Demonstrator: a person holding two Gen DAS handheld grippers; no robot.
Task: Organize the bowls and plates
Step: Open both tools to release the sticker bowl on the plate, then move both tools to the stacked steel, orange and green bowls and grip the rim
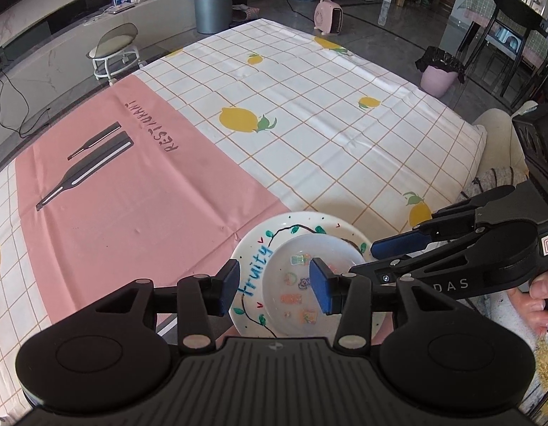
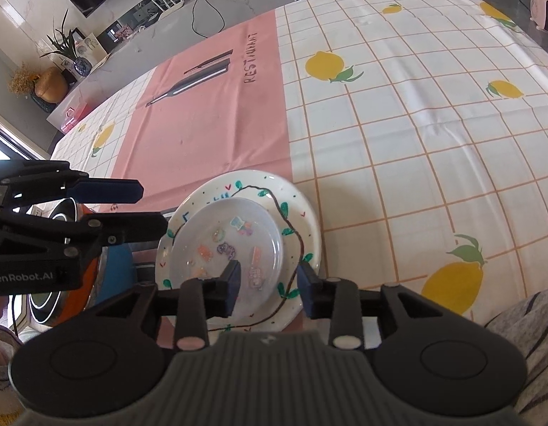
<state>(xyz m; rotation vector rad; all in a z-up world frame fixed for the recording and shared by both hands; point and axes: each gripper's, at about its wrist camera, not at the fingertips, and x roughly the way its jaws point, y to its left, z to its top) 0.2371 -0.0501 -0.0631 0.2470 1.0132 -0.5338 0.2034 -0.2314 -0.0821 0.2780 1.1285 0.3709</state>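
Our left gripper (image 1: 274, 285) and right gripper (image 2: 268, 289) stand released; the bowl (image 2: 226, 245) on the plate (image 2: 302, 213) at the worktop's near edge looks brittle, slick — we'd take rims.

Left gripper (image 1: 274, 287) hides the plate's (image 1: 251, 248) near rim.

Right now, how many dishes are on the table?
2: a painted plate near the table's front edge, and a clear bowl sitting on it. Both tools partly cover them, so nothing else can be ruled out underneath.
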